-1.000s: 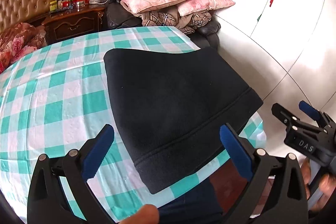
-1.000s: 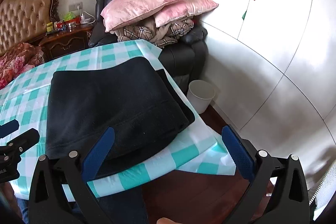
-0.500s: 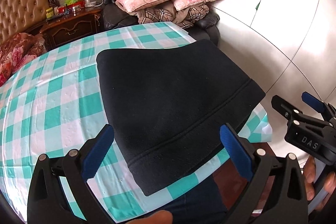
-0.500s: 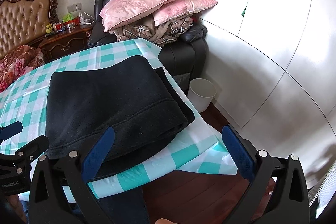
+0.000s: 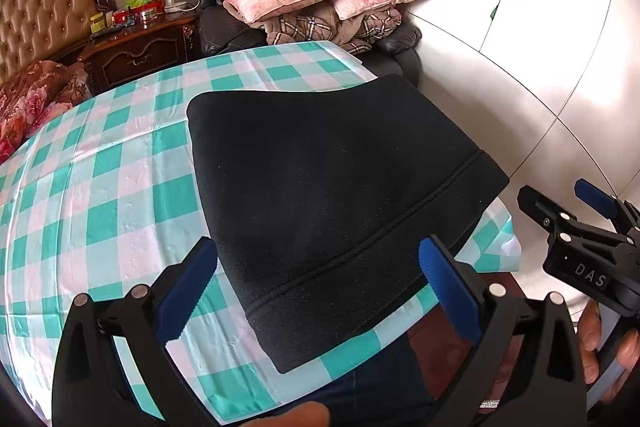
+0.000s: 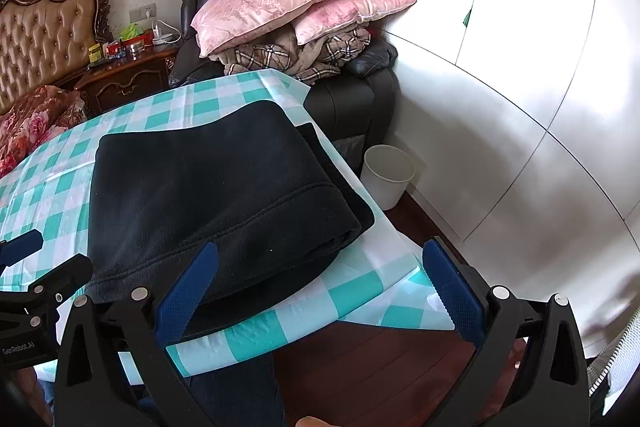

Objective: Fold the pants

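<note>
I am holding the left gripper (image 5: 318, 283) with its jaws spread wide and gripping nothing; the folded black pants (image 5: 332, 195) are lying just ahead of and between them on the checked tablecloth (image 5: 100, 187). I am keeping the right gripper (image 6: 320, 287) equally wide and empty, the pants (image 6: 208, 187) sitting ahead of its left finger, the white bin (image 6: 386, 175) farther beyond.
</note>
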### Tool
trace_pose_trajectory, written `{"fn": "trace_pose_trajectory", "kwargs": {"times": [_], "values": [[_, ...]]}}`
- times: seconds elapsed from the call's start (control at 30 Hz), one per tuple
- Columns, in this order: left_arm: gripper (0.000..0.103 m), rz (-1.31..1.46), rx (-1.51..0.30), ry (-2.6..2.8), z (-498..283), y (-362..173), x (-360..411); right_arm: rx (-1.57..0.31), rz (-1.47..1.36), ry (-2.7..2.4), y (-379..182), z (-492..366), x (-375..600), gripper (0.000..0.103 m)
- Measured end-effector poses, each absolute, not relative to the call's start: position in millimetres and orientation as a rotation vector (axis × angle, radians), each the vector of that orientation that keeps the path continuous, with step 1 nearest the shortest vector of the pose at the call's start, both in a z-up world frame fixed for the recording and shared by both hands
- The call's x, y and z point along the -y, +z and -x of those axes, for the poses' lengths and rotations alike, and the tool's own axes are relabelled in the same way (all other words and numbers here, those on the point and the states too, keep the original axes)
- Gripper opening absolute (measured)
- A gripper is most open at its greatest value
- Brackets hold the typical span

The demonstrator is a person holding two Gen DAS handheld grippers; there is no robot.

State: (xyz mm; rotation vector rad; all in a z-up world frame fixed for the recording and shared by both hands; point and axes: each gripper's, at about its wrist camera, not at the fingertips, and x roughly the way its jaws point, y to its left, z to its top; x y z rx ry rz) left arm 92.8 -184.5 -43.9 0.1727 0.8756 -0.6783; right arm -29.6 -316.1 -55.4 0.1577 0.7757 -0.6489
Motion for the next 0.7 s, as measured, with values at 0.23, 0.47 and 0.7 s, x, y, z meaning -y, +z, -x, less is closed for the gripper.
{"fn": "trace_pose_trajectory", "kwargs": {"times": [0.23, 0.47, 0.7], "values": [[0.101, -0.175, -0.875, -0.684, -92.6, -45.1, 184.5, -0.779, -0.158, -0.648, -57.5, 29.5, 315.8, 0.098], [0.101, -0.175, -0.876, -0.684, -92.6, -45.2, 184.6, -0.781, -0.159, -0.647, -58.8, 30.0, 314.7, 0.098], [0.101, -0.175, -0.876, -0.684, -92.8, -45.0, 184.8, -0.782, -0.16, -0.647, -59.4, 29.9, 313.8, 0.098]]}}
